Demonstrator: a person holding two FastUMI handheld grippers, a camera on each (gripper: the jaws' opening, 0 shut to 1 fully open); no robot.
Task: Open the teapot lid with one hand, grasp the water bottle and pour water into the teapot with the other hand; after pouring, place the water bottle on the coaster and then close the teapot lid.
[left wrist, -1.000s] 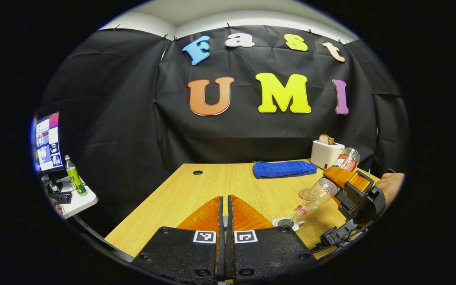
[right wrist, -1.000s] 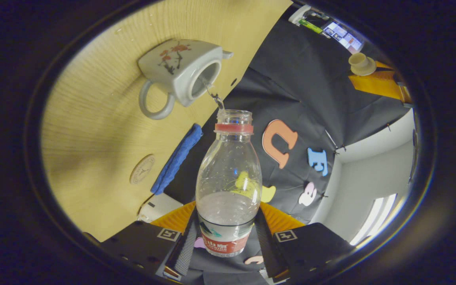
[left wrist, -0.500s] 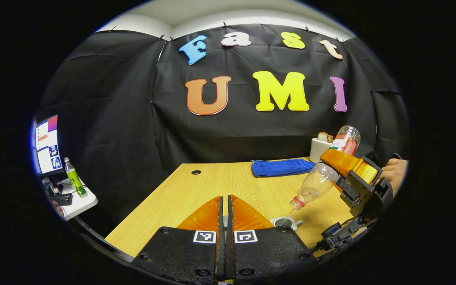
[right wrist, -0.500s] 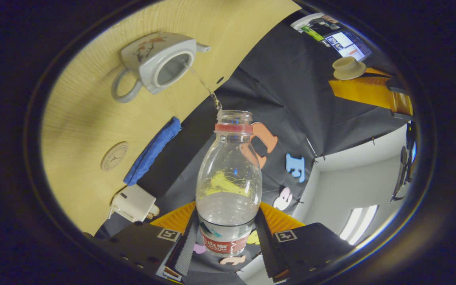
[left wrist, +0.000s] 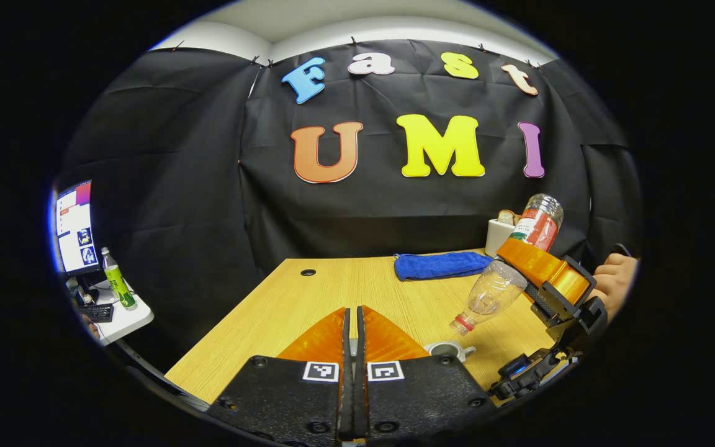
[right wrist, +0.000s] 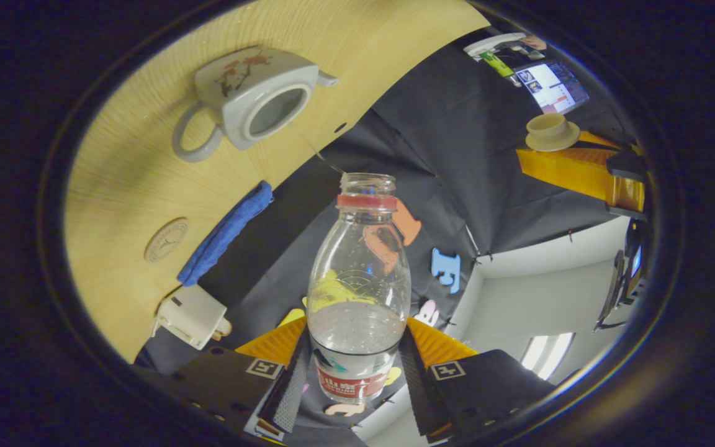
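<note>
Pinching a clear plastic water bottle with a red neck ring (right wrist: pixel 359 279) between both fingers, the right gripper (right wrist: pixel 357 379) tips it neck-down above the open white ceramic teapot (right wrist: pixel 252 99) on the wooden table (right wrist: pixel 121 186), while the left gripper (right wrist: pixel 575 164), fingers pressed together, holds the pale round teapot lid (right wrist: pixel 550 130).

No readable text, water bottle (right wrist: pixel 358 292) label too blurred to read

Near the desk's (left wrist: pixel 283 298) front edge: teapot (right wrist: pixel 252 102). Above it, tilted mouth-down: water bottle (left wrist: pixel 494 288). Farther back: coaster (right wrist: pixel 166 239), then towel (left wrist: pixel 441 264) along the back edge. At the back right corner, apparently: toaster (right wrist: pixel 193 315).
</note>
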